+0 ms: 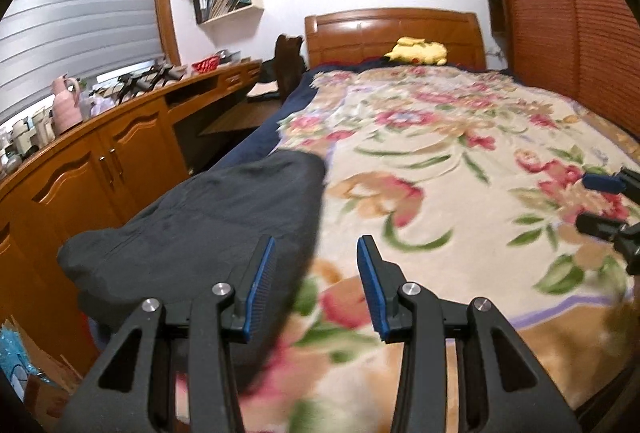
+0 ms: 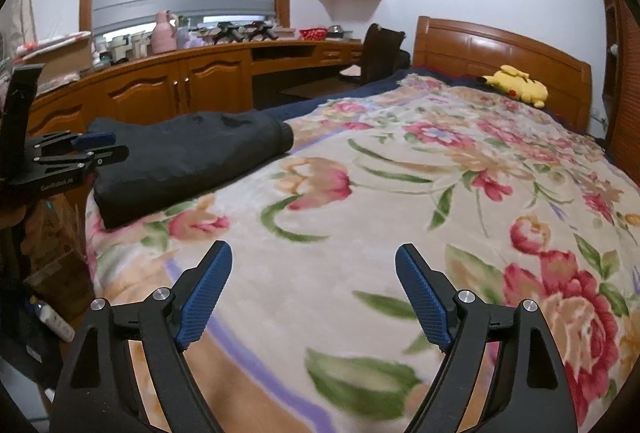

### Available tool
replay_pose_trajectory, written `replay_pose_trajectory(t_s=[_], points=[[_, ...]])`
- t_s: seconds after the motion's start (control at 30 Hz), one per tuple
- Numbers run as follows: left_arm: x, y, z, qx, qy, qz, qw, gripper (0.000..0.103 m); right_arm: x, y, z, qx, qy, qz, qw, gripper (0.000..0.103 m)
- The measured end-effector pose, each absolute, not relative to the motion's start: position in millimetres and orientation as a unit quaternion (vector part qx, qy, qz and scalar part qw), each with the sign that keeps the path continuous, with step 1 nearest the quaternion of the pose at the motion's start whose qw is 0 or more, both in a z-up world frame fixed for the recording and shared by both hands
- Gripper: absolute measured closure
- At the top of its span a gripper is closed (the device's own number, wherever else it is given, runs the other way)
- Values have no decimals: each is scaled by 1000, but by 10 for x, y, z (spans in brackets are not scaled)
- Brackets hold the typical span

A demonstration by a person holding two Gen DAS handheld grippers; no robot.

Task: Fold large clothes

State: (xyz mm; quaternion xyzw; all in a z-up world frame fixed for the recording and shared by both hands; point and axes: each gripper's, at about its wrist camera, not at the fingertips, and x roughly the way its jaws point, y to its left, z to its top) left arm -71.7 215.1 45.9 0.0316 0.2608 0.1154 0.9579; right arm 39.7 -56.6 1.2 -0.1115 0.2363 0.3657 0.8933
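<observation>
A dark grey garment (image 1: 208,225) lies folded in a long bundle along the left edge of the bed; it also shows in the right wrist view (image 2: 188,157). My left gripper (image 1: 316,245) is open and empty, held just above the near end of the garment, with its left finger over the cloth. It shows from the side in the right wrist view (image 2: 106,147). My right gripper (image 2: 314,253) is open wide and empty over the floral blanket (image 2: 400,193), well to the right of the garment. Its fingertips show at the right edge of the left wrist view (image 1: 600,201).
A floral blanket (image 1: 440,153) covers the bed. A yellow plush toy (image 2: 516,85) lies by the wooden headboard (image 2: 500,49). A wooden cabinet with clutter (image 2: 160,81) runs along the left, close to the bed. A louvred wardrobe (image 1: 560,13) stands on the right.
</observation>
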Motion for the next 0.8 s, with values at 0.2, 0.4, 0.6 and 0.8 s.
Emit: replay_pose_trajectory(t_s=[0.2, 0.4, 0.6, 0.8], points=[[-681, 1764, 543, 26, 238, 84, 967, 62, 347, -847, 69, -112, 224, 344, 905, 17], [-647, 1494, 548, 23, 233, 64, 970, 62, 319, -1101, 59, -111, 220, 327, 912, 17], [-635, 1293, 542, 33, 236, 64, 969, 62, 337, -1249, 18, -99, 222, 323, 915, 17], [-632, 1182, 488, 37, 242, 77, 966, 62, 343, -1362, 1, -81, 218, 333, 914, 17]])
